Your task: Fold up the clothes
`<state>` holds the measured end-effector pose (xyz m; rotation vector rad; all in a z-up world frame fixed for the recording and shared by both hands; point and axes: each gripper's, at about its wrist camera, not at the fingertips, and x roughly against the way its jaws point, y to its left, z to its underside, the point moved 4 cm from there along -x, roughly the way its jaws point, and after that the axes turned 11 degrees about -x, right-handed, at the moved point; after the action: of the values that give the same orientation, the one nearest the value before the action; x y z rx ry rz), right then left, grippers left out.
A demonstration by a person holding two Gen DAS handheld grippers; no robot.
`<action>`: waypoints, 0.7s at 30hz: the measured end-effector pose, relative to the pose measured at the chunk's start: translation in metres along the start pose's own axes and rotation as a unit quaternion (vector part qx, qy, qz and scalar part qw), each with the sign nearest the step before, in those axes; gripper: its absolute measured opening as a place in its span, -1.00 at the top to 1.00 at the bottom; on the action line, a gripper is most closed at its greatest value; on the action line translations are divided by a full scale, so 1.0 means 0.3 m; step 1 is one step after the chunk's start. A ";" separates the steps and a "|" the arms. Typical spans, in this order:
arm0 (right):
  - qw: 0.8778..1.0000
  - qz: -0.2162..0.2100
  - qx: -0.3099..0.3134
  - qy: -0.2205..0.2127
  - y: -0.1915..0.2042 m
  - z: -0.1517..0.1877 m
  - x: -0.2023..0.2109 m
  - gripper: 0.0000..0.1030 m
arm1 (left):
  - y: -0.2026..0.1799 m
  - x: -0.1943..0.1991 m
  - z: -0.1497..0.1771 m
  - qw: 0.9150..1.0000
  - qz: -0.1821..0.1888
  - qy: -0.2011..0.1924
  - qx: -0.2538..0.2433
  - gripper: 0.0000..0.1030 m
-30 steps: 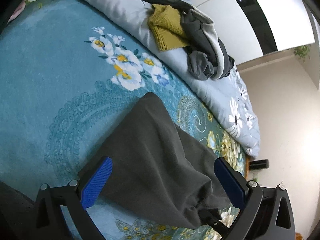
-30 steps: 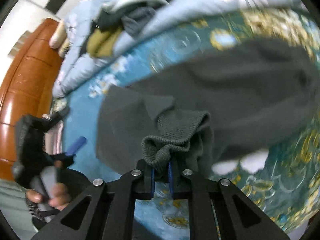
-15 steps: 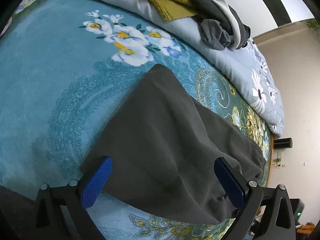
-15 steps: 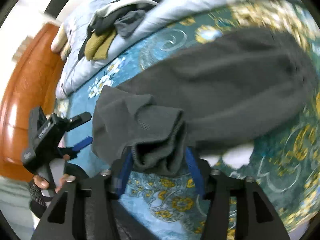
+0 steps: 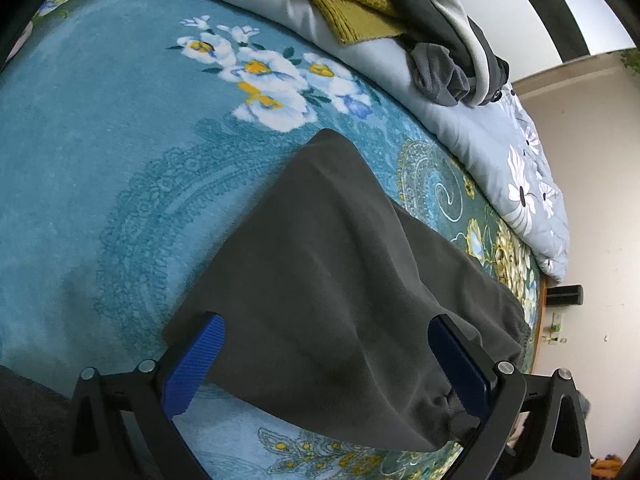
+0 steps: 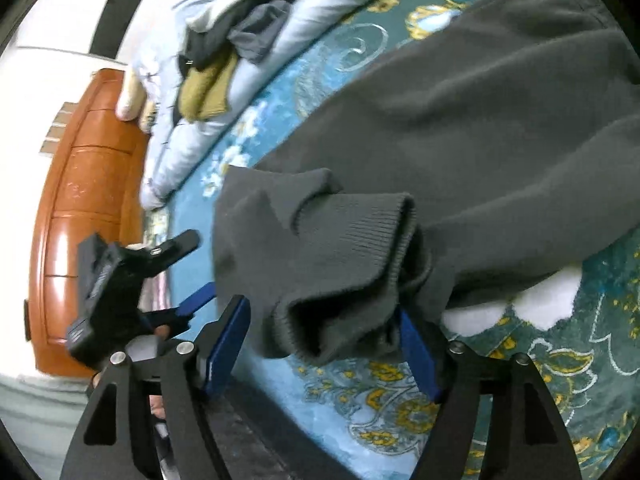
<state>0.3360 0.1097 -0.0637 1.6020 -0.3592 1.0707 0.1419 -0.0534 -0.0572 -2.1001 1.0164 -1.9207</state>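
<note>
A dark grey garment lies spread on the teal flowered bedspread. Its ribbed cuff end is folded over onto the body and rests loose between my right gripper's pads. My right gripper is open around that cuff, not pinching it. My left gripper is open, its blue pads straddling the garment's near edge from just above. The left gripper also shows in the right wrist view, at the garment's left end.
A grey flowered quilt runs along the bed's far side with a pile of clothes on it, a mustard knit and grey items. A brown wooden headboard stands at the left. A wall rises beyond the bed's right edge.
My right gripper has opened and let go of the ribbed cuff, which now lies folded onto the garment. My left gripper has stayed open and drifted slightly over the garment.
</note>
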 end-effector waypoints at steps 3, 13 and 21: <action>1.000 -0.001 -0.021 0.009 -0.025 -0.005 -0.015 -0.31 | 0.008 0.000 -0.002 1.000 0.006 0.000 0.008 -1.00; 0.994 0.003 0.099 -0.038 0.251 -0.082 0.053 0.62 | -0.026 0.093 -0.025 0.997 -0.004 -0.075 -0.025 -1.00; 0.983 -0.044 0.163 -0.068 0.344 -0.156 0.098 0.62 | 0.027 0.068 -0.033 0.998 0.005 -0.055 0.017 -1.00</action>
<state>0.2576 0.1258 0.0218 1.9715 -0.2069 0.9896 0.1290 -0.0673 -0.0422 -2.1505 0.9626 -1.7815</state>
